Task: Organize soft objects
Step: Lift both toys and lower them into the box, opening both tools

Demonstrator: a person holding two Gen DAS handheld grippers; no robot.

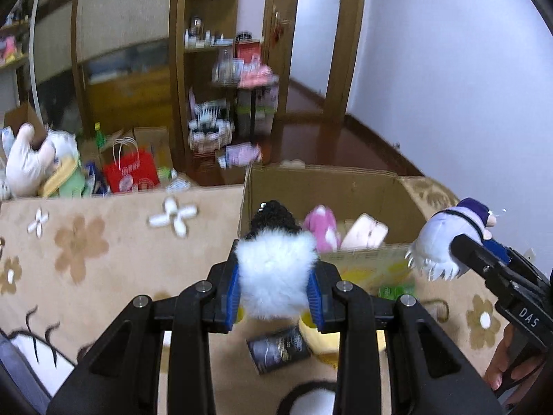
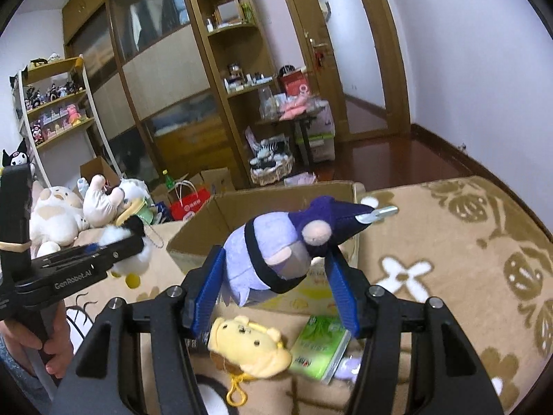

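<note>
My left gripper [image 1: 276, 287] is shut on a fluffy white and black plush [image 1: 274, 269], held above the bed just in front of an open cardboard box [image 1: 349, 186]; it also shows in the right wrist view [image 2: 128, 256]. My right gripper [image 2: 273, 276] is shut on a lilac and purple plush doll [image 2: 276, 249], held near the box [image 2: 262, 204]; the doll also shows in the left wrist view [image 1: 446, 238]. Inside the box lie a pink plush [image 1: 323, 228] and a cream plush [image 1: 368, 231]. A yellow plush keychain [image 2: 249, 346] lies on the bed below.
A green tissue pack [image 2: 319, 346] and a dark packet [image 1: 278, 347] lie on the flowered beige blanket [image 1: 103, 242]. Large plush toys [image 2: 65, 207] and a red bag [image 2: 190, 204] sit beyond the bed's left side. Wooden cabinets and shelves stand behind.
</note>
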